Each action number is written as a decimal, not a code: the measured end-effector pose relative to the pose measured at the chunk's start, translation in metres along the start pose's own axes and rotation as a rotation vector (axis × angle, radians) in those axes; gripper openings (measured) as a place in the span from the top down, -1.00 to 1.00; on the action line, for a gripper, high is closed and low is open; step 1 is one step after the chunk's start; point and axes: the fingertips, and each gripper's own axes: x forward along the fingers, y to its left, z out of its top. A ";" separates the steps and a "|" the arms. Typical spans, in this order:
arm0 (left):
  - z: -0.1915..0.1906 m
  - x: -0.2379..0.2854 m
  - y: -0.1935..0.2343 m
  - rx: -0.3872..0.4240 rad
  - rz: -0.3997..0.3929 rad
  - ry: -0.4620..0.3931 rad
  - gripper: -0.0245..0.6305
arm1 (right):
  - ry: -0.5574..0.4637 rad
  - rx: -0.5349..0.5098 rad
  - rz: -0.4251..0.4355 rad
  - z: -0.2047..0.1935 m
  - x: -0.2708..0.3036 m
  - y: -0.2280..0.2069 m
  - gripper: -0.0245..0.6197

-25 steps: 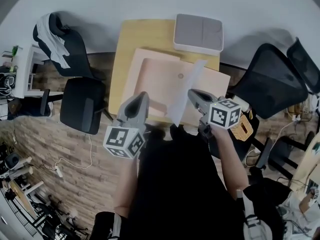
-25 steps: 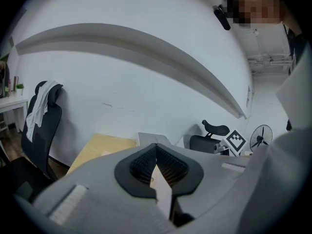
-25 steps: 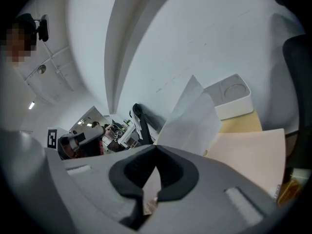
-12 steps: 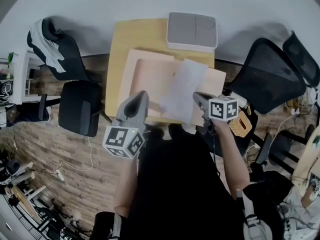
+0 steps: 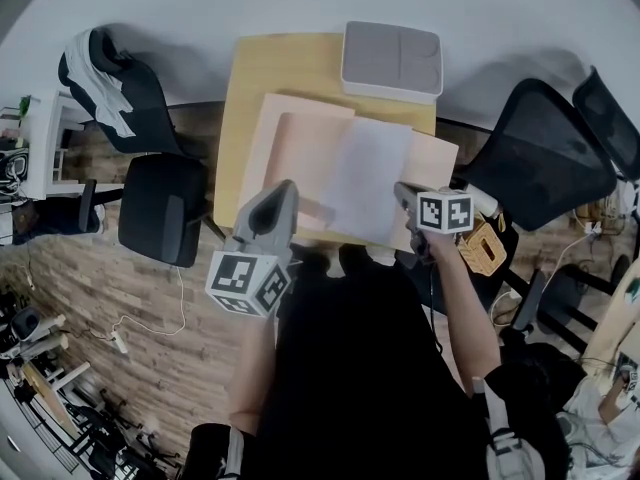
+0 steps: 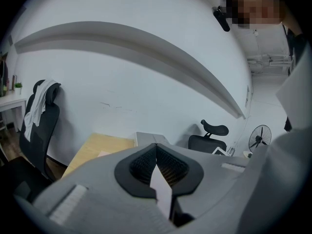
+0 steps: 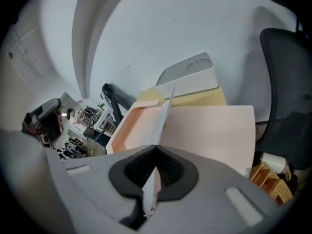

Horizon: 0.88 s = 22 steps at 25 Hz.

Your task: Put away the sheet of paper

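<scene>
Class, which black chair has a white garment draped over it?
The chair left of the table, against the wall, carries the white garment; the other chairs are bare.

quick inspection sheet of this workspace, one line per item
surface: wooden table, mostly covered
job's things: sheet of paper held over the open pink file box
clutter: grey case at the table's far edge
grippers: right gripper jaws shut on the sheet's edge; left gripper jaws together, not on the sheet
cables: white cable on the floor at left
surroundings: black chair left, mesh chair right, wood floor
</scene>
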 end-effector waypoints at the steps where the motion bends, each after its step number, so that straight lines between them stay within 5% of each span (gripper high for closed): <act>1: 0.000 -0.001 0.001 -0.001 0.003 0.000 0.90 | 0.003 0.002 -0.005 -0.001 0.003 -0.001 0.92; 15: -0.001 -0.016 0.022 -0.019 0.061 0.002 0.90 | 0.060 -0.053 -0.053 0.001 0.047 0.006 0.92; 22: -0.001 -0.024 0.037 -0.029 0.092 0.009 0.90 | 0.054 0.004 -0.070 0.001 0.070 0.009 0.92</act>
